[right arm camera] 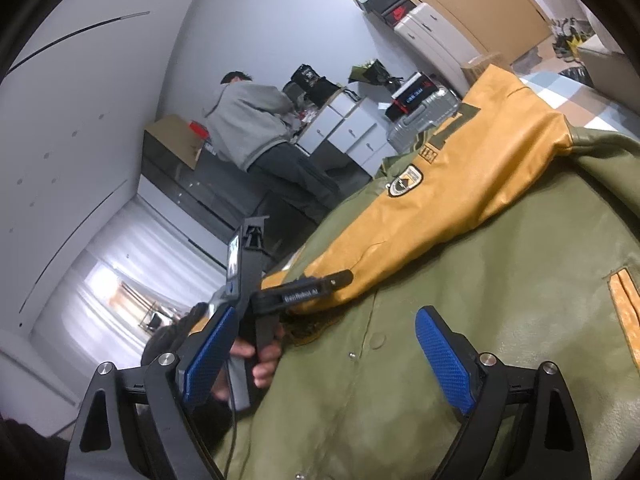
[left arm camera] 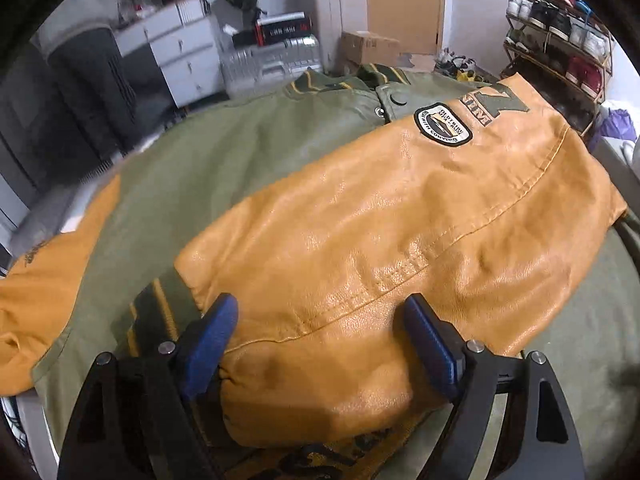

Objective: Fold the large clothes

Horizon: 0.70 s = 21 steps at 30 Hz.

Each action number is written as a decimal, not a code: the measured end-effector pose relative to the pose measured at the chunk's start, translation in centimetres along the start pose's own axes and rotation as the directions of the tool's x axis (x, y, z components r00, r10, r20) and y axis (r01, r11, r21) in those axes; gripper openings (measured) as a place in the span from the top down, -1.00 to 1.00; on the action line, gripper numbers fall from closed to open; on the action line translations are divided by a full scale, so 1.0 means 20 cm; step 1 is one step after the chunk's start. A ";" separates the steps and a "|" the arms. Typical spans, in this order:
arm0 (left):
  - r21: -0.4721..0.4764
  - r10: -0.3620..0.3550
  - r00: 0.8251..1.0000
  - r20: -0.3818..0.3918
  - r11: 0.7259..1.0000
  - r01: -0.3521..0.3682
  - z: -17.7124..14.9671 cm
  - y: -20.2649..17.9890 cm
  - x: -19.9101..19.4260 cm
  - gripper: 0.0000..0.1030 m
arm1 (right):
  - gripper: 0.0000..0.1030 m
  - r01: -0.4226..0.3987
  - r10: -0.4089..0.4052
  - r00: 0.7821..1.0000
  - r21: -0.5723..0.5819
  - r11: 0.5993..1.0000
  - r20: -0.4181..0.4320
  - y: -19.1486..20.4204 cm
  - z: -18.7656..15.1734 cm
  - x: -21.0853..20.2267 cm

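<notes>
Jacket (left arm camera: 248, 160) lies flat, front up, on a green cover (left arm camera: 580, 320). The yellow sleeve (left arm camera: 400, 220) is folded diagonally across the green body, its cuff (left arm camera: 160, 312) near the left gripper (left arm camera: 320, 344).

Left gripper: jaws wide, straddling the lower sleeve, with no visible pinch. Sleeve leather bulges between the pads; looks released, not held.

Right gripper (right arm camera: 324, 360): jaws wide and nothing between them, hovering over the jacket front near the snap placket (right arm camera: 360, 344). In the right view, a hand (right arm camera: 256, 360) holds the left tool just beside the sleeve end.

Likely step: sleeve laid in, next fold pending. To do it well:
- flatten the sleeve bulge before folding, since the stiff leather will probably spring back
- keep the sleeve inside the body outline
- grab the other sleeve (left arm camera: 44, 280), which hangs off the left edge, at the cuff rather than mid-sleeve

Surface: soft and green, probably a bed, so it gives under pressure.

Room: cluttered. Shoe rack (left arm camera: 560, 40), white drawers (left arm camera: 180, 52), silver case (left arm camera: 272, 64), boxes. A person (right arm camera: 256, 128) in a grey hoodie stands at the drawers, well away from the jacket.
</notes>
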<state>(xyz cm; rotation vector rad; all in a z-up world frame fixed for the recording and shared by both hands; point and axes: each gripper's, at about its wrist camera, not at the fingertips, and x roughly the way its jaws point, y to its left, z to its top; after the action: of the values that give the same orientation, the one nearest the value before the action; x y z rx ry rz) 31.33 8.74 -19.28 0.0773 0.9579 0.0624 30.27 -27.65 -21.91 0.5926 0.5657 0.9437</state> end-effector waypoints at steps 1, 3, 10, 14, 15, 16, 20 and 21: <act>-0.018 -0.008 1.000 0.030 1.000 0.009 -0.02 0.01 0.00 -0.59 | -0.78 0.025 -0.026 1.000 -0.012 1.000 -0.001 0.01 0.01 0.00; -0.032 -0.030 0.998 0.055 0.999 0.032 -0.02 0.04 -0.01 -0.59 | -0.78 0.096 -0.098 0.995 -0.079 0.992 -0.023 0.07 0.07 0.02; -0.112 -0.150 0.984 0.100 0.981 0.161 0.00 0.14 -0.09 -0.59 | -0.78 0.557 -0.590 0.802 -0.482 0.676 0.099 0.30 0.45 0.31; -0.094 -0.133 0.987 0.089 0.985 0.142 0.00 0.08 -0.09 -0.63 | -0.36 0.645 -0.743 0.669 -0.515 0.565 0.023 0.08 0.64 0.61; -0.091 -0.131 0.988 0.088 0.986 0.139 -0.01 0.08 -0.10 -0.63 | -0.20 0.659 -0.766 0.643 -0.506 0.556 -0.004 0.01 0.66 0.64; -0.089 -0.130 0.988 0.087 0.986 0.137 -0.01 0.07 -0.10 -0.64 | 0.08 0.674 -0.788 0.612 -0.480 0.562 -0.063 -0.09 0.69 0.68; -0.098 -0.143 0.985 0.093 0.984 0.152 -0.05 0.08 -0.14 -0.64 | 0.22 0.699 -0.819 0.555 -0.451 0.555 -0.148 -0.29 0.63 0.73; -0.097 -0.142 0.986 0.091 0.984 0.150 -0.05 0.08 -0.14 -0.64 | 0.22 0.696 -0.831 0.537 -0.480 0.534 -0.144 -0.28 0.61 0.74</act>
<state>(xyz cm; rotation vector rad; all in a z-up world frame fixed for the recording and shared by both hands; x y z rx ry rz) 28.96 10.11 -17.48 -0.0859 0.8722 -0.0264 48.71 -20.15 -19.86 -0.2307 0.8601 0.2417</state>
